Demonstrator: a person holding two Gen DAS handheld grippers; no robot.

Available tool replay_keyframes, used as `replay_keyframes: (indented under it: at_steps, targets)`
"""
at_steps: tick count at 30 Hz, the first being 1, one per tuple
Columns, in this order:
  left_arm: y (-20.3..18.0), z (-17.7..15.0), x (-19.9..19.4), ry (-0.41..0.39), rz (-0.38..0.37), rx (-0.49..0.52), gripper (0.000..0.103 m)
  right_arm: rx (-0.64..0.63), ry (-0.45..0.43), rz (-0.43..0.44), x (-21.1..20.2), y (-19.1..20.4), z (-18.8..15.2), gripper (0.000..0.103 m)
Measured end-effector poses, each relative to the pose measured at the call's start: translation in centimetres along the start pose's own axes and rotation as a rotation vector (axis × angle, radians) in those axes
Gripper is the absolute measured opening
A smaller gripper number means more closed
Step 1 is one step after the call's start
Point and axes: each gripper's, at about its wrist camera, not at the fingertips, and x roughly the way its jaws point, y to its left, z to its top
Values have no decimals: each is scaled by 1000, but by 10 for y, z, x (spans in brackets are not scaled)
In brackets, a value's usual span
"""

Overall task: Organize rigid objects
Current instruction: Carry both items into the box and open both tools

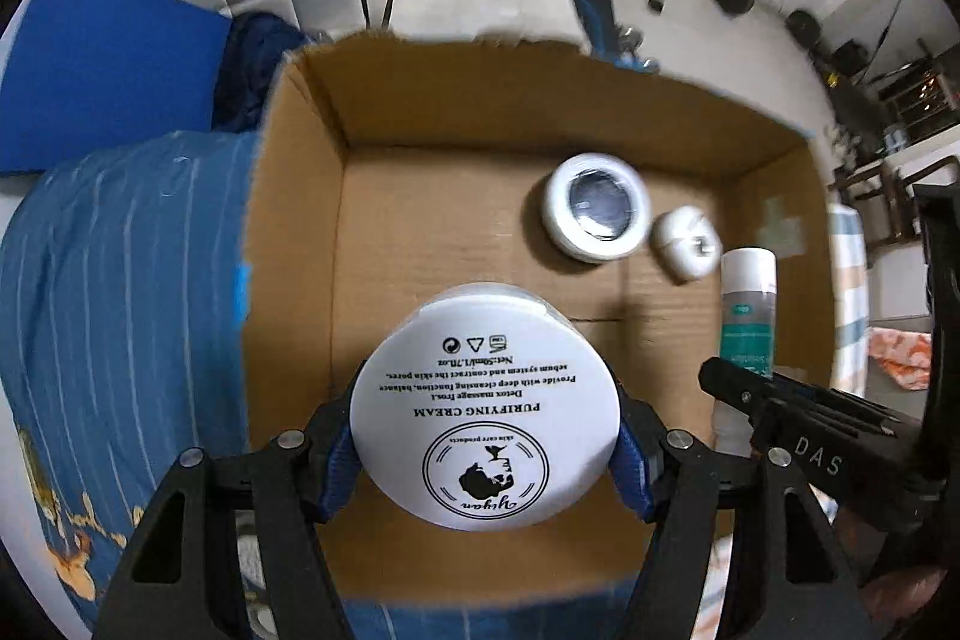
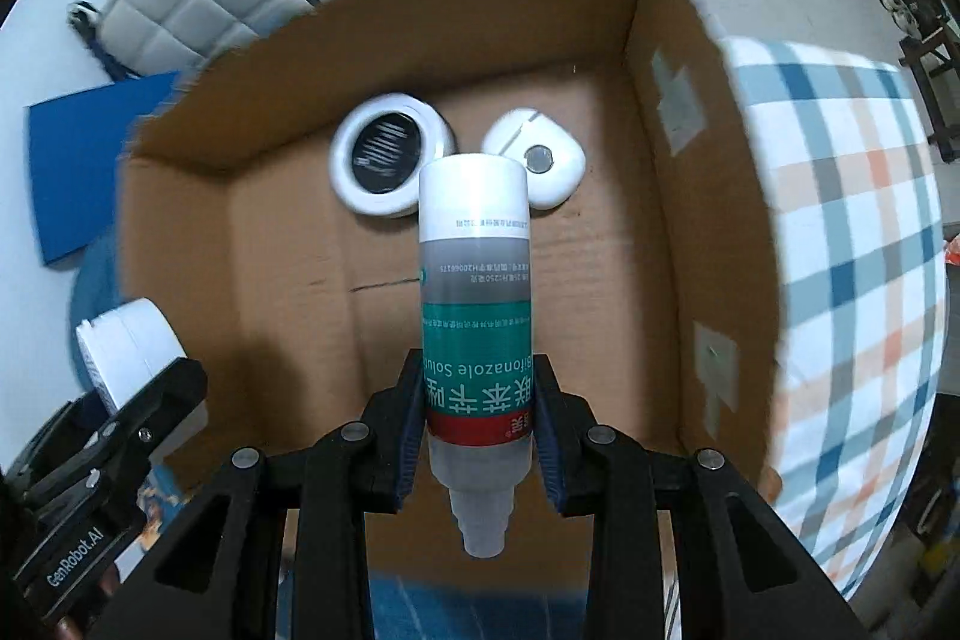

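**Q:** What is in your fingers over the box?

**A:** Both loads hang above the open cardboard box [image 1: 420,112]. My left gripper [image 1: 486,454] has its fingers [image 1: 336,460] pressed on either side of a round white cream jar [image 1: 486,400], base toward the camera. My right gripper [image 2: 480,436] is drawn in narrow, its fingers [image 2: 414,436] clamping a teal-labelled solution bottle [image 2: 477,310] low on the label, white cap pointing down into the box.

**Q:** What could go wrong from here?

**A:** Two things already sit on the box floor: a white round case with a dark centre [image 2: 390,154] and a small white rounded case [image 2: 537,160], just beside each other near the far wall. The bottle's cap lines up over the gap between them in my right view, so I judge a straight drop could land on one and tip or roll. The jar is gripped across its smooth curved side; a slip seems possible. My two grippers are also near each other, and one could knock the other's load.

**Q:** And your hands' pose?

**A:** Both grippers point almost straight down into the box, left beside right, above a bed with blue and checked covers [image 2: 840,220]
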Motion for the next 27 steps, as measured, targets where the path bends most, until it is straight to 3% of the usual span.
replay_keyframes:
  at_steps: [4,10,16,27]
  targets:
    - [2,13,44,83,-3,-7,65,11,49,-47,41,2,15,34]
    - [3,27,77,119,30,3,65,23,72,-91,73,6,28,35]
    - [6,38,93,135,56,12,65,-8,60,-144,79,17,43,35]
    - [-6,43,103,166,64,0,67,-10,64,-159,77,30,58,36]
